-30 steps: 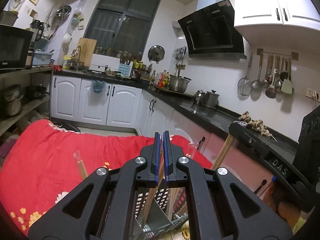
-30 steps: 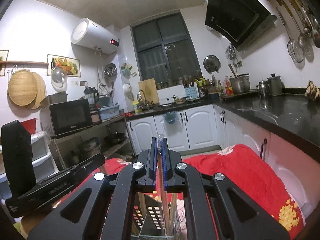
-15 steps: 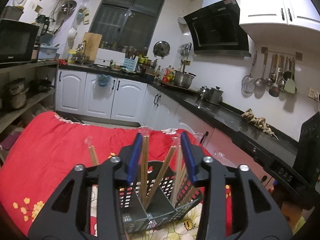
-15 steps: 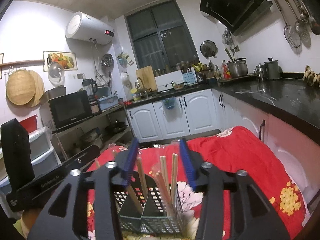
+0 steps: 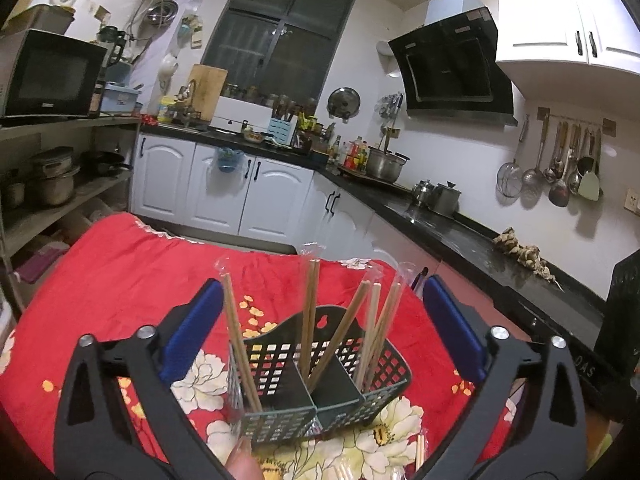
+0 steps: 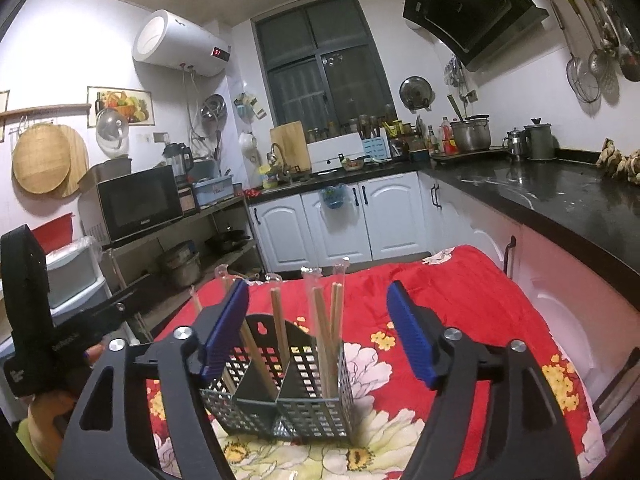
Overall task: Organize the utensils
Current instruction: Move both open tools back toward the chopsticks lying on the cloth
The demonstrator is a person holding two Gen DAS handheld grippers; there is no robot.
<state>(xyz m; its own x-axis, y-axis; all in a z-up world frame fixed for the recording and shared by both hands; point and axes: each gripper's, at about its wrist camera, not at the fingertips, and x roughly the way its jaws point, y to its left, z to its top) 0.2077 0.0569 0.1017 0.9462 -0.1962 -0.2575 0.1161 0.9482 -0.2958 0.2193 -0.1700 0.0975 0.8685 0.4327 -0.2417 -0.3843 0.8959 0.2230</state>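
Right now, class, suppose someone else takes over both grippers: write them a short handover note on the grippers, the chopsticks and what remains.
Left gripper: open, jaws have just been opening, pads pressing on nothing.
Right gripper: open too, just been opening, gripping nothing.
Basket: stands on the red flowered cloth, divided into compartments.
Chopsticks: wrapped pairs stand leaning in the compartments.
Left to do: a few more wrapped chopsticks lie on the cloth in front of the basket; put those in next.

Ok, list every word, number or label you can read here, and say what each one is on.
"DAS" on the other gripper's black body
Red digits on the water heater: roughly "51", blurred
Microwave brand: too small to read
White print on the other gripper: blurred
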